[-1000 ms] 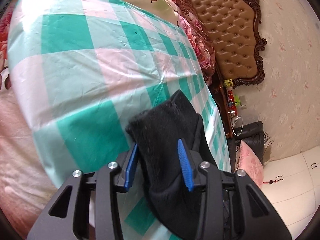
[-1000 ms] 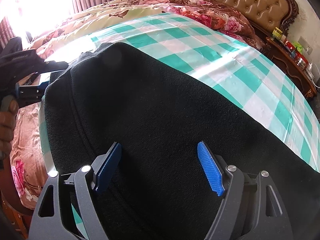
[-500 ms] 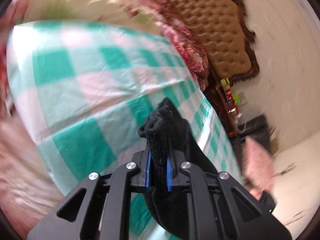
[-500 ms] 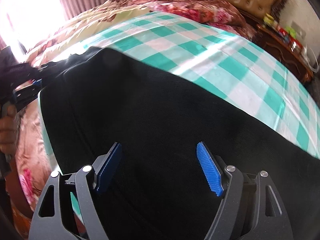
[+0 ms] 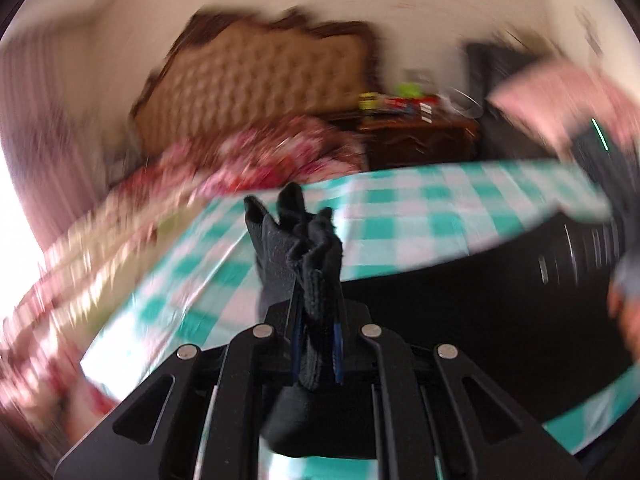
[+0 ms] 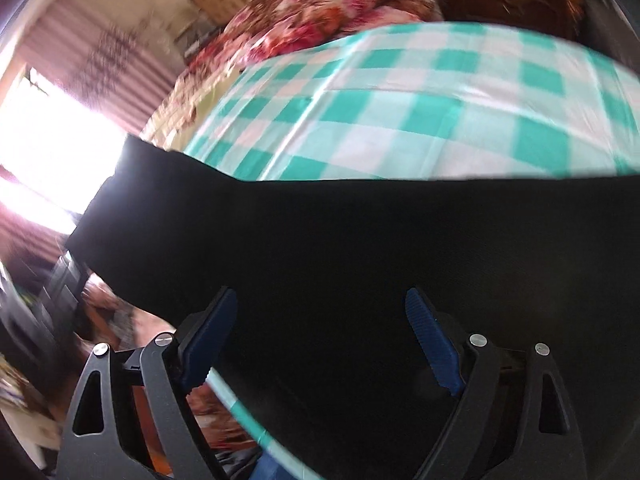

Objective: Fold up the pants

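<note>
Black pants [image 6: 360,248] lie across a green-and-white checked sheet [image 6: 400,92] on the bed. My left gripper [image 5: 316,336] is shut on a bunched end of the black pants [image 5: 304,248], lifted above the sheet [image 5: 400,216]; the rest of the dark cloth [image 5: 460,320] trails to the right. My right gripper [image 6: 320,332] hovers over the broad dark cloth with its jaws opening; the blue pads [image 6: 432,340] stand wide apart and press on nothing. The left wrist view is blurred.
A tufted brown headboard [image 5: 256,68] and a floral quilt [image 5: 260,156] lie at the bed's far end. A dark wooden nightstand [image 5: 420,136] with small items stands beside it. A hand [image 5: 628,312] shows at the right edge. A bright window [image 6: 48,148] glares at left.
My left gripper closed on the pants' end, then rolled and swung it up and across the bed. The right gripper swung too, and its jaws widened over the cloth.
</note>
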A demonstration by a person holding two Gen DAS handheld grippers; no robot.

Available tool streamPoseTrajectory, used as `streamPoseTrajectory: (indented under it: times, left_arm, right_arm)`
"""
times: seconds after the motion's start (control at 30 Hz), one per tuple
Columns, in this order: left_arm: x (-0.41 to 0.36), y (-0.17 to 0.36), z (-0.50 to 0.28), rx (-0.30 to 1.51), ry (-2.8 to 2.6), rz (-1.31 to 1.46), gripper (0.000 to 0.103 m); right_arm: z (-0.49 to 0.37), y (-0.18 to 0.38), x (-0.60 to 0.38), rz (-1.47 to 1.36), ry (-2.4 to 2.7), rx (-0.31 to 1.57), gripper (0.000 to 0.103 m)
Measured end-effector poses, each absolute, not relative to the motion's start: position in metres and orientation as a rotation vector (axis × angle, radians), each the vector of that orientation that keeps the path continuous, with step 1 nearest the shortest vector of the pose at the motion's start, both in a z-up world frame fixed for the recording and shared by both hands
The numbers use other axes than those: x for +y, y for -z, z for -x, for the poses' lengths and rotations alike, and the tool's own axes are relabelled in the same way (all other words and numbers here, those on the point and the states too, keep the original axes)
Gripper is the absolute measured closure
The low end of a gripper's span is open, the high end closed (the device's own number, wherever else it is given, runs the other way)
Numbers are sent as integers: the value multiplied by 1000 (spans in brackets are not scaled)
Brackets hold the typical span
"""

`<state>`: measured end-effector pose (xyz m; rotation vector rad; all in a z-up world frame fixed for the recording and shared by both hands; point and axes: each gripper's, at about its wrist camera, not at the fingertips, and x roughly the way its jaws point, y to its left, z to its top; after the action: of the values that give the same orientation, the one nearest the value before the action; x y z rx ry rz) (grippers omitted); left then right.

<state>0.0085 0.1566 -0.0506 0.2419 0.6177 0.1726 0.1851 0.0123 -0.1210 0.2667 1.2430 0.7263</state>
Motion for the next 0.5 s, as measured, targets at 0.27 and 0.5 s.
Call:
streamPoseTrajectory:
  times: [0.27, 0.5]
  left_arm:
    - [31, 141, 20, 647, 7, -634, 90]
    - [26, 160, 17, 637, 0, -762, 52]
  right_arm:
    - [-183, 132, -57, -486, -717, 1280, 18]
    - [-184, 135, -53, -537, -769, 1317, 18]
